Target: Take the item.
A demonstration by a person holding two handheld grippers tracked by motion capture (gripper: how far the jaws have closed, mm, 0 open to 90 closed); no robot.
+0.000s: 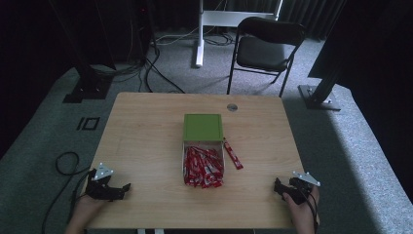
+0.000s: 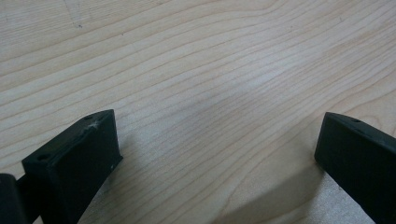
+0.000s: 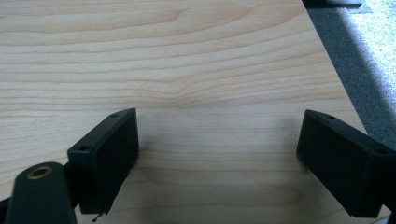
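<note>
Both grippers, left gripper (image 1: 117,189) and right gripper (image 1: 278,187), rest fingers wide, empty on desk (image 1: 146,136); loose sachet (image 1: 232,153) beside full box (image 1: 203,163) may slide away if pinched carelessly.

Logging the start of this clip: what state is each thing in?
Green box: open, lid flipped back.
Red packets: heaped in the box tray.
Loose red packet: flat on the table, beside the box.
Left claw: open, empty.
Right claw: open, empty.
Chair: unoccupied.

Green box (image 1: 203,127), red sachets (image 1: 202,167)
</note>
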